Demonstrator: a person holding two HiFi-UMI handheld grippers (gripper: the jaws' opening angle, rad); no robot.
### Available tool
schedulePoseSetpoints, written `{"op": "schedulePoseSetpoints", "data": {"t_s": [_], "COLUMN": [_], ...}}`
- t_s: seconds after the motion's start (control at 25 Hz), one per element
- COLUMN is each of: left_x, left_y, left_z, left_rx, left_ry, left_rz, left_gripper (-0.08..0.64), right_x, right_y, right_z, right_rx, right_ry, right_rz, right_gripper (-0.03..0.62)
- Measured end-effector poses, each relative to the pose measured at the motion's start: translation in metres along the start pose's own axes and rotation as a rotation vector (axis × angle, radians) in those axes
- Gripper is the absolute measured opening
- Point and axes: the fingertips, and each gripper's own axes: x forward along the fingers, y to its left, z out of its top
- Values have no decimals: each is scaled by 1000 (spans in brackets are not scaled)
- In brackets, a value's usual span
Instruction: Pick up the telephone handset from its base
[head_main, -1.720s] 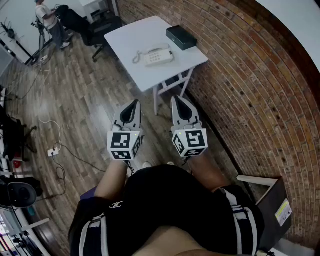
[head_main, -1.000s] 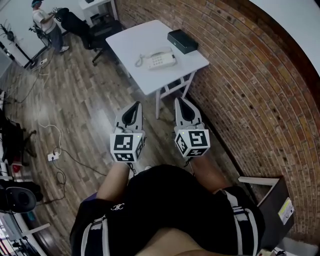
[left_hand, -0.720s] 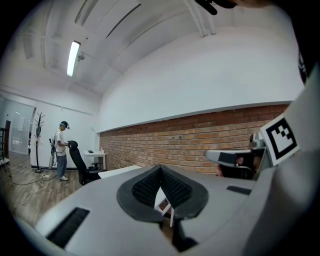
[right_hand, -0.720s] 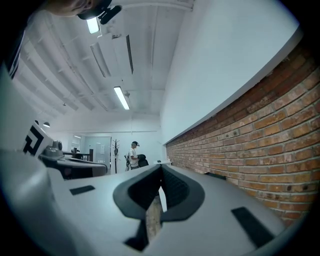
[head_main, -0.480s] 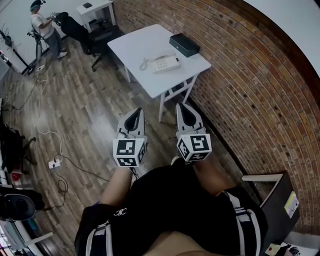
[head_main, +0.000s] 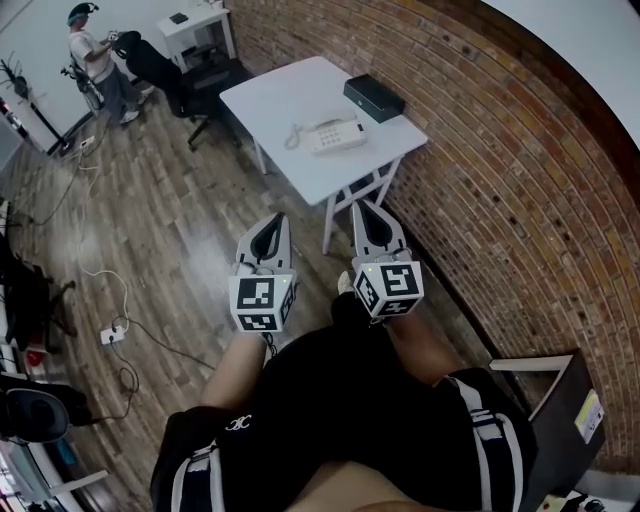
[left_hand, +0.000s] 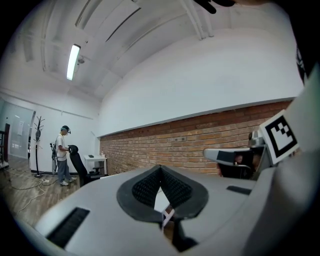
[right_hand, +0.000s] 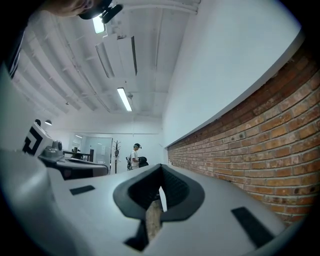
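Ahead: handset (head_main: 333, 126) on its base (head_main: 345, 139), on the desk (head_main: 275, 95), well beyond both tips.
Long axis: apparently crosswise to the claws.
Nearer: right claw (head_main: 362, 207), slightly, over left claw (head_main: 277, 218).
Claws: both pressed together, empty.

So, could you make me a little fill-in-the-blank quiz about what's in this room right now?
1. The telephone stands on a white ___.
2. The box lying beside it is coloured ___.
3. The wall on that side of the room is built of ___.
4. The left gripper and the right gripper are far from the telephone, and the jaws of both are ___, holding nothing.

Missing words: table; black; brick; shut.
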Motion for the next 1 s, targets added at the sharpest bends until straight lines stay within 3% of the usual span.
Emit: {"op": "schedulePoseSetpoints", "data": {"t_s": [0.24,1.0], "left_x": [34,191], "left_y": [10,40], "left_z": [6,-3], "left_rx": [18,-4], "left_ry": [-9,69], "left_rz": [-1,-13], "left_gripper": [2,2], "right_x": [32,161], "right_y": [-21,-112], "right_z": [1,-26], "right_rx": [16,72], "right_ry": [-20,25], "right_rz": [-8,-7], "right_gripper": [-3,-3]}}
